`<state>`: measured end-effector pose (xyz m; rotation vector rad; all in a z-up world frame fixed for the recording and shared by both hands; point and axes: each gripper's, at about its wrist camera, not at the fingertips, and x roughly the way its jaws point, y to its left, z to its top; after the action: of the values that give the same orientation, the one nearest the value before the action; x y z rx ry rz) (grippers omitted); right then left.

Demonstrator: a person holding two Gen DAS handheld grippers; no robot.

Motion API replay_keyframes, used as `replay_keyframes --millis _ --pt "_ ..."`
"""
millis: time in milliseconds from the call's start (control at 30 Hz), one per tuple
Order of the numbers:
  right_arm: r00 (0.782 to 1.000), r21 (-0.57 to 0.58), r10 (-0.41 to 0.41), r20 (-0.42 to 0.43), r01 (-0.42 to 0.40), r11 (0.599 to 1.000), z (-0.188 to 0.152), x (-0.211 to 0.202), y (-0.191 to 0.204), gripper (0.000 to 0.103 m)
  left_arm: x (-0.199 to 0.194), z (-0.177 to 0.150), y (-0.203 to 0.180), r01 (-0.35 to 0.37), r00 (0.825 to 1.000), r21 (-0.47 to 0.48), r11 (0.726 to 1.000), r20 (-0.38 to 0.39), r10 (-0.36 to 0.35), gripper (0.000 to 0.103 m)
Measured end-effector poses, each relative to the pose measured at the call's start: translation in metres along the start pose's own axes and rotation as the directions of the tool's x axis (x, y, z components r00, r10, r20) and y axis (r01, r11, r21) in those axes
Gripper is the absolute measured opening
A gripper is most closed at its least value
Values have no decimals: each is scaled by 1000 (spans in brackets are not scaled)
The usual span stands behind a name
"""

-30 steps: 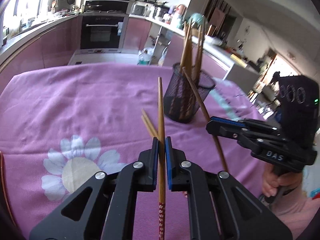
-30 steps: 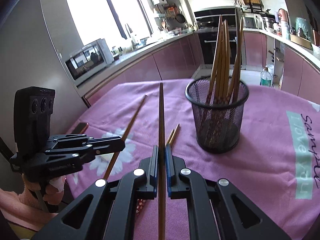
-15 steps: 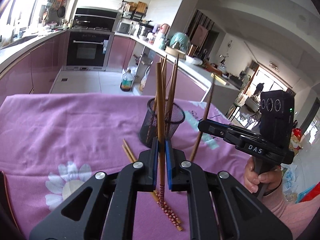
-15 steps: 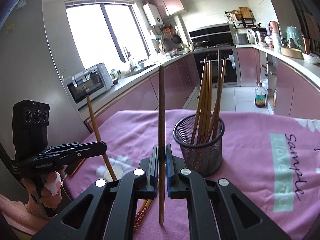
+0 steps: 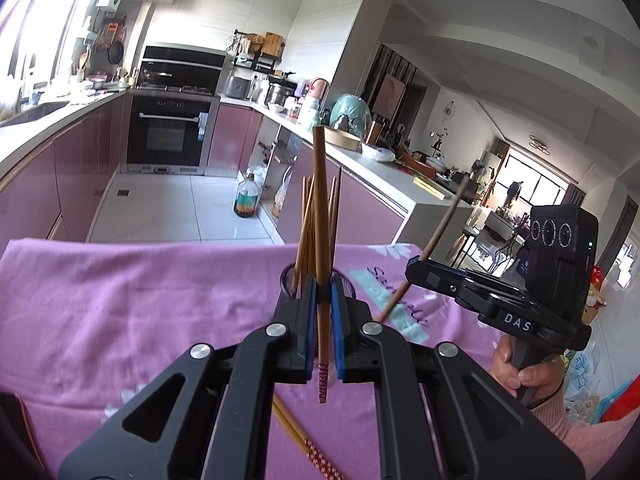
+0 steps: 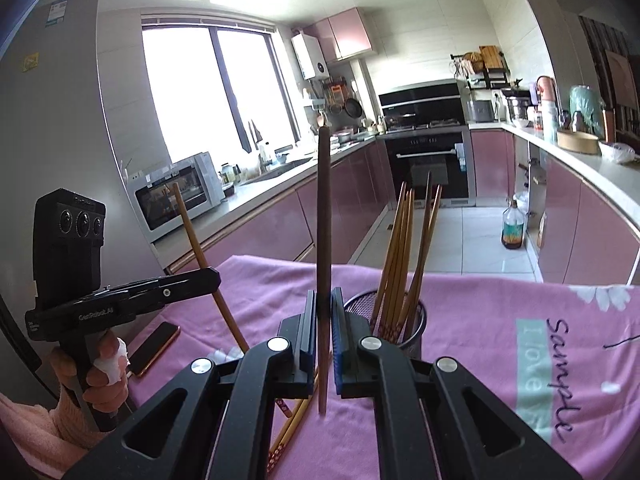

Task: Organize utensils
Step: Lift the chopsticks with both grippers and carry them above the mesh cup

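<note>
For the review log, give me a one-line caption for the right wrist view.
Right gripper clamps one chopstick upright beside the mesh holder; left gripper holds another.

Pink floral tablecloth, black mesh holder

- Left black two-finger gripper: jaws clamped on a brown wooden chopstick, held near upright.
- Right black two-finger gripper: jaws clamped on a darker wooden chopstick, upright.
</note>
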<state>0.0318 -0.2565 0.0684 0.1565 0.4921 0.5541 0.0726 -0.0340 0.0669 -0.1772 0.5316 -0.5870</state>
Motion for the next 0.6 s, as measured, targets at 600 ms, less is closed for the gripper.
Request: replay_keyframes --millis 600 --pt "994 -55 -25 106 31 998 43 -19 3 6 12 51 -34 -6 997 89 996 83 -1 8"
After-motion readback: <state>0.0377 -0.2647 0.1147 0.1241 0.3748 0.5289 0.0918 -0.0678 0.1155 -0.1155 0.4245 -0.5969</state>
